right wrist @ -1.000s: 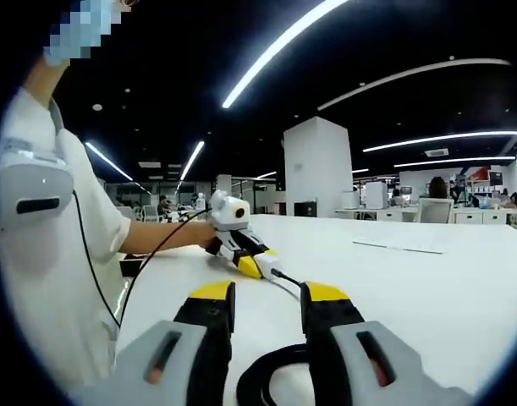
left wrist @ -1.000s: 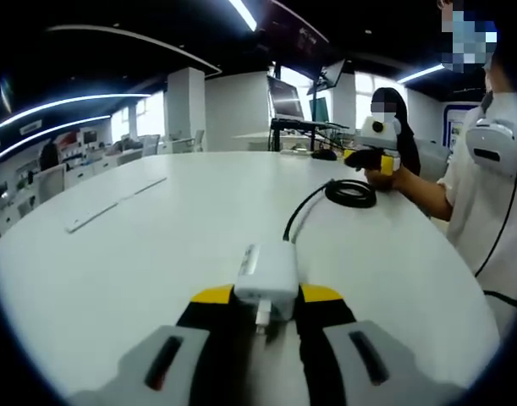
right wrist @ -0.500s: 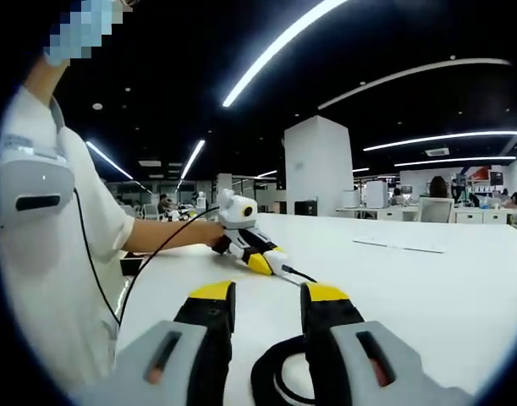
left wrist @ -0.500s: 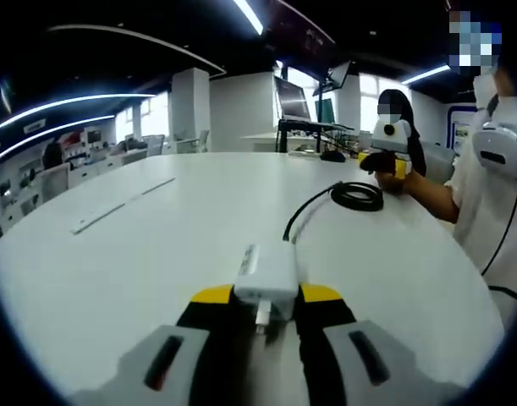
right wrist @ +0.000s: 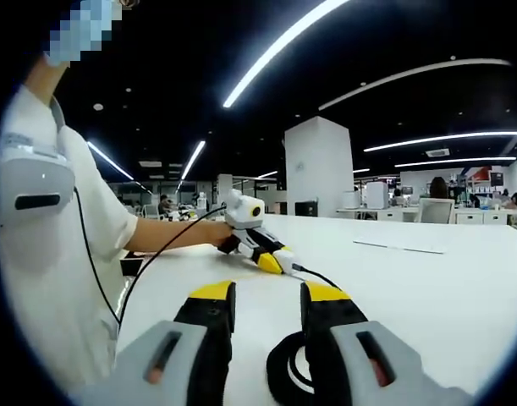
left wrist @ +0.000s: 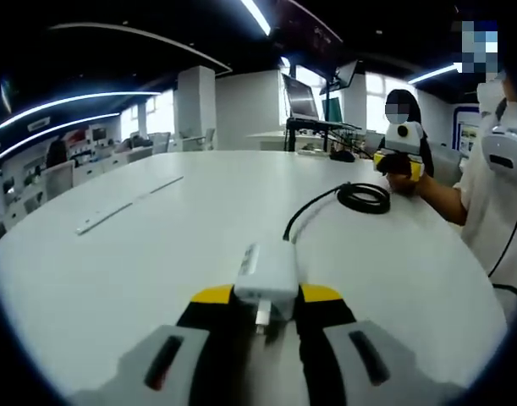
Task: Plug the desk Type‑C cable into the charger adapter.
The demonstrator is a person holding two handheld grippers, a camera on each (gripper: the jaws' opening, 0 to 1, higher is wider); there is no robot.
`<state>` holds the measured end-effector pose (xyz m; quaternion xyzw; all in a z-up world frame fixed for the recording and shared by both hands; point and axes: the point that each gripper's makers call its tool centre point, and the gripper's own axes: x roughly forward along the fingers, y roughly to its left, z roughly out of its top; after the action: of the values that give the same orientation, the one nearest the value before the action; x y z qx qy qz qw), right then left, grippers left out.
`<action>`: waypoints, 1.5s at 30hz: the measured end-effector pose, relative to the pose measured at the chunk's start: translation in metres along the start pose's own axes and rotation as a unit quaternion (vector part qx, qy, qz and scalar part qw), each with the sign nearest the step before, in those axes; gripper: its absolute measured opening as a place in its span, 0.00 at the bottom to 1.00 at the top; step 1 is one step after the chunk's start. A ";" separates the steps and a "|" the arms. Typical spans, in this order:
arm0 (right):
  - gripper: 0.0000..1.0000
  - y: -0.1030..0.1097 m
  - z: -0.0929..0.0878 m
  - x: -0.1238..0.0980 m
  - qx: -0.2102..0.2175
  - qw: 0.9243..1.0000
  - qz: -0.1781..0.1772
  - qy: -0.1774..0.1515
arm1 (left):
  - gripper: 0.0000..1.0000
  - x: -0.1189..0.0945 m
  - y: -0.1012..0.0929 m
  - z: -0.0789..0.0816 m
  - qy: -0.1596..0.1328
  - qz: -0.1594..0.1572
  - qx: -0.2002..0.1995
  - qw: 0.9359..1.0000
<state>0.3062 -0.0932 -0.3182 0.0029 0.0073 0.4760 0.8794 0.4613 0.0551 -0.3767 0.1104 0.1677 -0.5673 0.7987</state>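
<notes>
Clamping the white charger adapter [left wrist: 266,275] between its yellow-tipped jaws, the left gripper [left wrist: 266,298] holds the block just above the white table [left wrist: 156,245], with a short metal plug end showing below it between the jaws. Ahead of those jaws and off to their right, the black Type-C cable [left wrist: 364,197] lies in a coil, one strand trailing back to a point just beyond the adapter; whether it touches the adapter I cannot tell. In the right gripper view, the right gripper [right wrist: 263,296] stands narrowly parted and empty, the coil [right wrist: 288,372] lying between and under its jaws. The adapter looks light, hard and smooth, so a firm squeeze on its flat sides suits it. The cable will likely flop and spring; taking it by the stiff connector, not the cord, seems wisest.
</notes>
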 end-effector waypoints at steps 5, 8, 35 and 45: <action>0.31 0.001 0.000 0.000 -0.001 1.000 0.001 0.001 | 0.26 0.002 0.005 0.001 0.003 0.005 -0.001 1.000; 0.31 0.001 0.000 0.000 -0.002 1.000 0.000 0.000 | 0.26 0.003 0.009 0.002 0.005 0.009 -0.003 1.000; 0.31 -0.001 0.001 -0.003 0.000 1.000 0.000 -0.005 | 0.26 0.019 0.047 0.009 0.014 0.039 -0.012 0.999; 0.31 -0.002 0.004 -0.005 0.002 1.000 -0.003 -0.014 | 0.26 0.022 0.062 0.011 0.021 0.050 -0.009 0.998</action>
<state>0.3054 -0.0982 -0.3137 0.0112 -0.0037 0.4729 0.8811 0.5279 0.0527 -0.3759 0.1239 0.1839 -0.5224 0.8234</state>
